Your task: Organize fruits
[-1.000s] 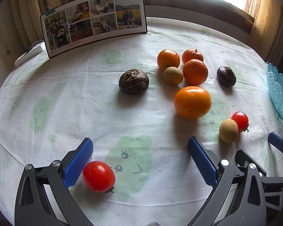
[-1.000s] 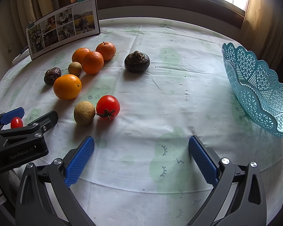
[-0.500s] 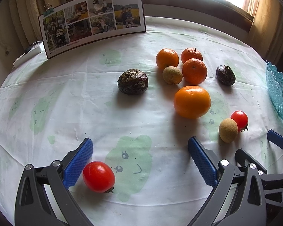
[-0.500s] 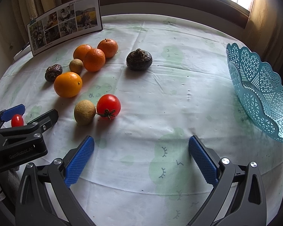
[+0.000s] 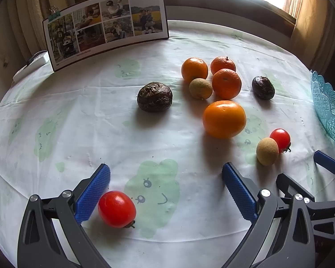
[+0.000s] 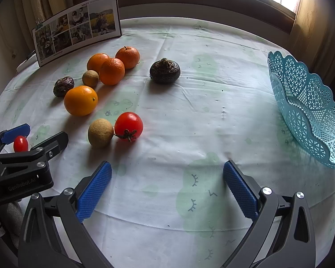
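My left gripper (image 5: 166,192) is open just above the table, with a red tomato (image 5: 116,208) lying between its jaws beside the left finger. My right gripper (image 6: 167,187) is open and empty over bare cloth. Several oranges, among them a big one (image 6: 80,100), lie grouped at mid table with a small brown fruit (image 6: 90,78). A second tomato (image 6: 128,126) touches a tan round fruit (image 6: 100,132). Two dark wrinkled fruits lie apart: a big one (image 6: 165,70) and a small one (image 6: 63,86). A teal lattice basket (image 6: 310,116) stands at the right.
A photo card (image 5: 105,25) held by clips stands at the table's far left edge. A white remote-like object (image 5: 31,65) lies behind it. A window sill and curtains run along the far side. The round table (image 6: 189,102) has a printed white cloth.
Both views have shifted slightly; the right gripper has moved a little forward and toward the fruit. The tomato stays between the left jaws. Both grippers remain open.
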Available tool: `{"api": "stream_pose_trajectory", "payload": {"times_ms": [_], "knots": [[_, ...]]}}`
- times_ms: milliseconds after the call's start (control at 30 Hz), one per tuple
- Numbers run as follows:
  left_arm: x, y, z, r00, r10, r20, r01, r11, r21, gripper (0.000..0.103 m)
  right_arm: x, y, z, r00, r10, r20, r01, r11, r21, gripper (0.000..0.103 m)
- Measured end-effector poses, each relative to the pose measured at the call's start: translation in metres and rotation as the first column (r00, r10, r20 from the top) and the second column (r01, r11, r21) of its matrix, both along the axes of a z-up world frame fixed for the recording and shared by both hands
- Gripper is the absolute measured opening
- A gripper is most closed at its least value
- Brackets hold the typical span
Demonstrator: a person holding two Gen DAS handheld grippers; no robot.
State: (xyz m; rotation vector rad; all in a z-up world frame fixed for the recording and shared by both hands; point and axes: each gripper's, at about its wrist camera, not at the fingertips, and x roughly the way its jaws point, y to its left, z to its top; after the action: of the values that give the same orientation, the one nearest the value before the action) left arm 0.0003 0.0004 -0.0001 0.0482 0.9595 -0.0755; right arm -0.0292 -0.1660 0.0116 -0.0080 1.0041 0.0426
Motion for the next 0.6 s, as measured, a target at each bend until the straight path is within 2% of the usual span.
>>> {"api": "stream_pose_trajectory", "payload": {"times_ms": [400, 600], "knots": [[0.0001, 0.0001, 0.0001, 1.0, 0.0, 0.0, 0.0, 1.0, -0.001, 0.098, 0.0, 0.0002, 0.0, 1.0, 0.001, 0.001, -0.001, 1.0, 0.002, 0.101], [0.0007, -0.0007, 0.0009, 1.0, 0.001, 0.003, -0.001, 1.0, -0.007, 0.098, -0.0042, -0.005, 0.0048, 1.0, 0.013, 0.027, -0.015, 0.998, 0.058, 0.101]]}}
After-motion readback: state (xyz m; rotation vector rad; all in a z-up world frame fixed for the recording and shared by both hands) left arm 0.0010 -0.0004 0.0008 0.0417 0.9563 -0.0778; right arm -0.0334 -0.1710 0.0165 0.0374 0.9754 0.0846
